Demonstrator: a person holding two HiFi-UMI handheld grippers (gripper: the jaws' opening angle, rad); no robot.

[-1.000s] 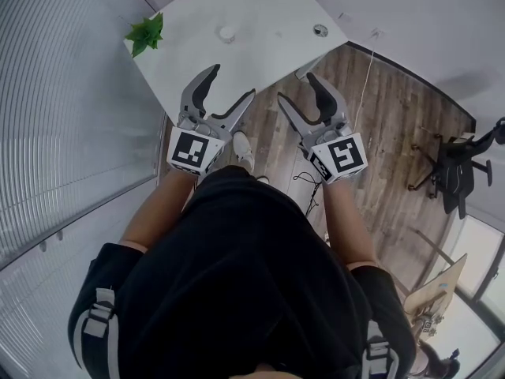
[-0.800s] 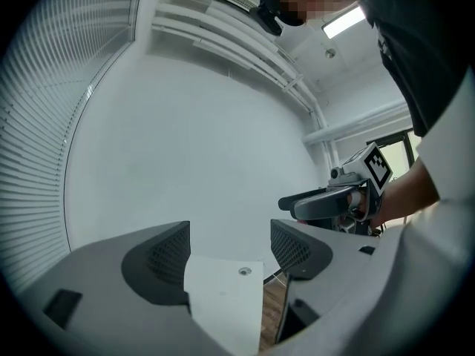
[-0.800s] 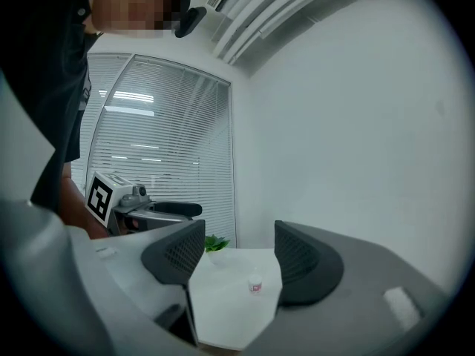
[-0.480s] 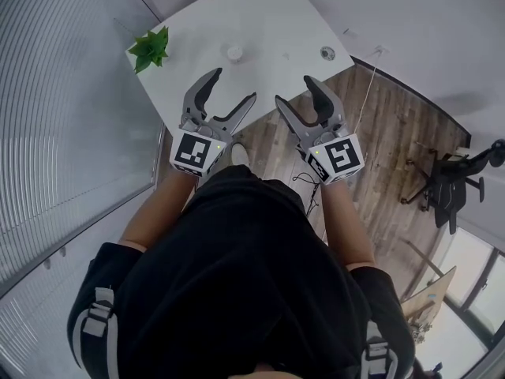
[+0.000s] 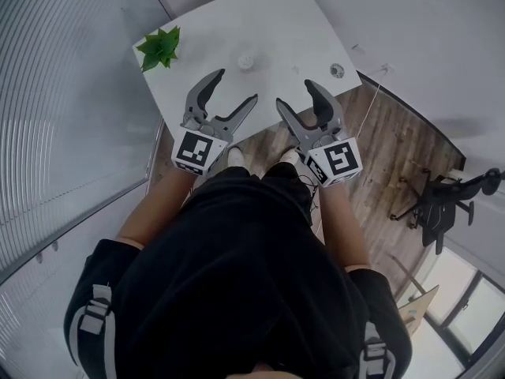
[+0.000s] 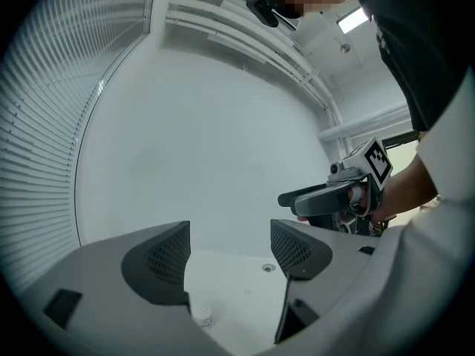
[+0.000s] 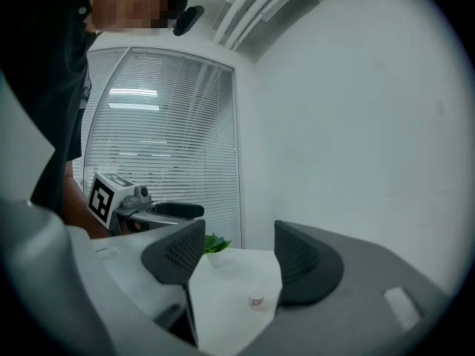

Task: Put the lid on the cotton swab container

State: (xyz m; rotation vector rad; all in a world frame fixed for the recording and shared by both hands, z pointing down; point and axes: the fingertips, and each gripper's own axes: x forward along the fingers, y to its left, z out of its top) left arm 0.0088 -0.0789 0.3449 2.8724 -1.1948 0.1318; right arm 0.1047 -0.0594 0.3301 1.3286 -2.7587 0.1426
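Right now both my grippers hang in front of my body, short of the table, and neither holds anything. My left gripper has its jaws spread wide, and the left gripper view shows only white tabletop in the gap between them. My right gripper is released the same way, jaws apart with nothing touching them. I judge that I carry them open and side by side because I am on the approach, so either one is ready to close on what it reaches.

The cotton swab container stands alone near the middle of the table, well apart from both grippers. In the right gripper view it reads as a small pale cup with a red label. It is too small for me to tell whether it is already capped. A potted plant sits at the table's left corner, out of the way of any reach.

Near the right edge lies a small round thing. I cannot tell whether it is the lid or a fitting in the tabletop. If it is the lid, it lies well apart from the container and on my right side, so my right gripper would suit fetching it while the left steadies the container.
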